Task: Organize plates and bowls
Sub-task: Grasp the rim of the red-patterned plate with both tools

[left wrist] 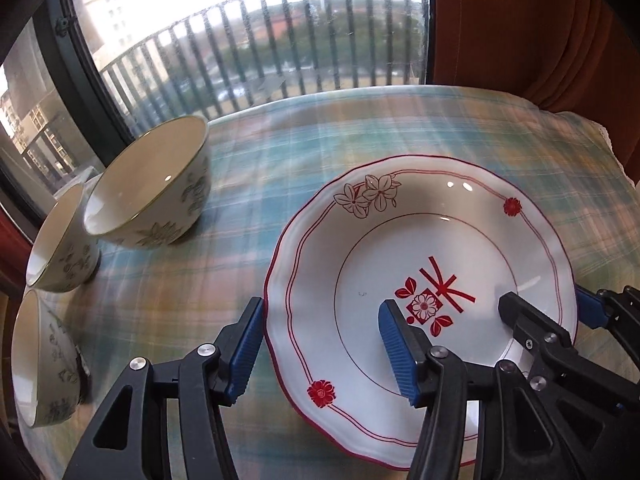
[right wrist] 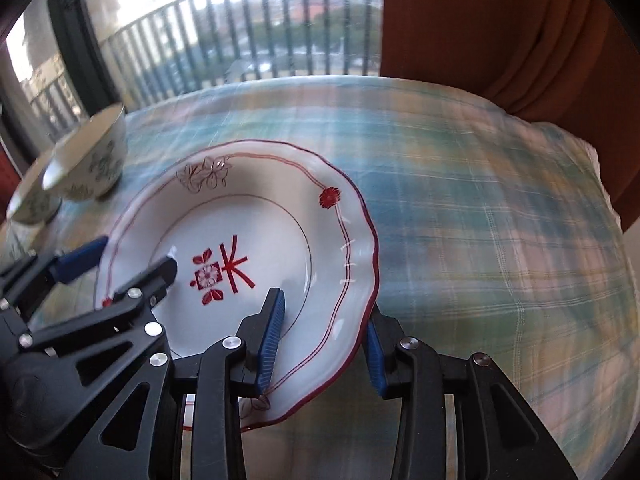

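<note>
A white plate (left wrist: 420, 248) with red flower prints lies on the plaid tablecloth (left wrist: 304, 136). My left gripper (left wrist: 320, 344) is open and straddles the plate's left rim, one pad outside, one over the plate's well. My right gripper (right wrist: 324, 344) is open and straddles the plate's (right wrist: 260, 224) right rim in the same way; it also shows at the right of the left wrist view (left wrist: 548, 316). Three cream bowls with green flowers stand left of the plate: a large one (left wrist: 156, 184), a smaller one (left wrist: 60, 240) and one nearest me (left wrist: 40, 360).
The tablecloth (right wrist: 480, 200) covers the table up to a window with balcony railing (left wrist: 280, 40) at the back. An orange curtain (left wrist: 540, 20) hangs at the back right. The table's right edge drops off near a white cloth corner (left wrist: 608, 148).
</note>
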{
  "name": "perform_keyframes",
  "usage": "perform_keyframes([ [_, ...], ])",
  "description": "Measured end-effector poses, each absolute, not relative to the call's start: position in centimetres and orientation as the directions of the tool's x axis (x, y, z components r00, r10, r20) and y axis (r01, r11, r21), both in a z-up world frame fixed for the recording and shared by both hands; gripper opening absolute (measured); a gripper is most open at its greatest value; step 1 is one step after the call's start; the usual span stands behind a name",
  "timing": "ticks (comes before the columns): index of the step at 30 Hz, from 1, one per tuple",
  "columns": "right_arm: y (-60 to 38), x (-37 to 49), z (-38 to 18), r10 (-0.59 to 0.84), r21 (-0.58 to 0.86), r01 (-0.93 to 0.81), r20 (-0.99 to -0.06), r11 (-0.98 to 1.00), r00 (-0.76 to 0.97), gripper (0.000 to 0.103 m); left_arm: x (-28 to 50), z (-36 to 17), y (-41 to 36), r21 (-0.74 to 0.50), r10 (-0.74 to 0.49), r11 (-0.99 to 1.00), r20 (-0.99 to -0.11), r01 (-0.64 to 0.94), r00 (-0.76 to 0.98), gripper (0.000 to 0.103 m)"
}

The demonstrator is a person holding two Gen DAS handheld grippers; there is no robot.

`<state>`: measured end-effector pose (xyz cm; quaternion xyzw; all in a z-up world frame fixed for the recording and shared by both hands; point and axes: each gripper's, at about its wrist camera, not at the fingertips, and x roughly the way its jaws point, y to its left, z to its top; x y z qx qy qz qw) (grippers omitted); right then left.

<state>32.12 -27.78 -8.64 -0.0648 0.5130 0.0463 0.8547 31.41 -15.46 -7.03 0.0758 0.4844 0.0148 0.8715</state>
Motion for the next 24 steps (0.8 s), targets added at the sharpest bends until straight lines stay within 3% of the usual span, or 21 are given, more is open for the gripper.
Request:
perform_keyframes([
  [8,-27.2,31.2,-9.1,0.077,-0.013,-0.210,-0.907,0.978,0.414,0.042,29.8,-6.8,-14.4,0.162,0.099,0.983,-0.853,0.081,0.512,0.059],
  [14,-27.7,31.8,-9.3,0.084,0.011,-0.173,-0.901,0.985,0.425,0.043,29.9,-7.1,-14.8,0.166,0.099,0.981,-0.865,0.095,0.492,0.068],
  [19,-29.0,32.8,-9.6,0.084,0.048,-0.090,-0.891,0.995,0.446,0.054,30.8,-7.3,-14.4,0.107,0.056,0.990,-0.884,0.086,0.463,0.071],
  [22,-29.4,33.1,-9.7,0.126,0.104,-0.073,-0.876,0.992,0.466,0.054,30.7,-7.3,-14.9,0.113,0.058,0.989,-0.883,0.091,0.465,0.072],
  [24,-28.6,33.1,-9.8,0.114,0.083,-0.086,-0.875,0.993,0.471,0.045,30.5,-7.3,-15.1,0.119,0.058,0.988,-0.882,0.102,0.468,0.072],
])
